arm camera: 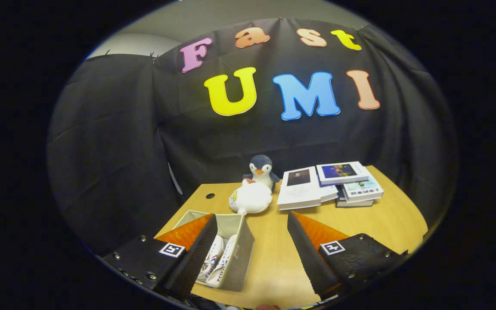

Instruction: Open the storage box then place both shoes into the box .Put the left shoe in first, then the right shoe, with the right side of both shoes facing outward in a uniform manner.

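Seen from the gripper view, the gripper (250,254) is held wide apart above the wooden table (381,219), gripping nothing. The grey storage box (241,241) is open behind the left finger, with both white shoes (218,260) lying inside. Beyond the box sit a plush penguin (254,187) and stacked books (330,185).

A staged recording booth, not a lived-in room: black cloth wall (114,142) draped behind a small wooden bench (385,219), plain grey room wall above. Props set out as for a demo: toy penguin (261,170), white plush (250,198), stacked books (330,184), fabric box (241,254).
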The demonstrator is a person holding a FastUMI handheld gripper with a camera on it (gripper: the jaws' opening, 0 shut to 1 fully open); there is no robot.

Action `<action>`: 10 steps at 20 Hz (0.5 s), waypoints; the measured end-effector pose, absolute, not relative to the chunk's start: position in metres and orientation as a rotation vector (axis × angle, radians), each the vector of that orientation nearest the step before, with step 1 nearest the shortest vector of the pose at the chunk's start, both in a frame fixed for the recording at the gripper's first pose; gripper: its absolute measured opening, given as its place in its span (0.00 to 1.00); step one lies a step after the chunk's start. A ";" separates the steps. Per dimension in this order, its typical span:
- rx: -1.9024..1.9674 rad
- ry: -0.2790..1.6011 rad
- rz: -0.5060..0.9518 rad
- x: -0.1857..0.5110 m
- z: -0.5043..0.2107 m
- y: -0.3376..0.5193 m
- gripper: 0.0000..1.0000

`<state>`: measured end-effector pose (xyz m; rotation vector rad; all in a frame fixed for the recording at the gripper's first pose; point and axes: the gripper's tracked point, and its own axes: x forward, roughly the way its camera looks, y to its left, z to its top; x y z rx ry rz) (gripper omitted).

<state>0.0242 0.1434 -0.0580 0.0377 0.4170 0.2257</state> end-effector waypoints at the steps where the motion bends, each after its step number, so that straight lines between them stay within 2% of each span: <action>1: 0.014 0.390 0.207 0.023 -0.049 0.131 0.99; 10: -0.105 0.155 0.052 -0.002 0.019 0.035 0.99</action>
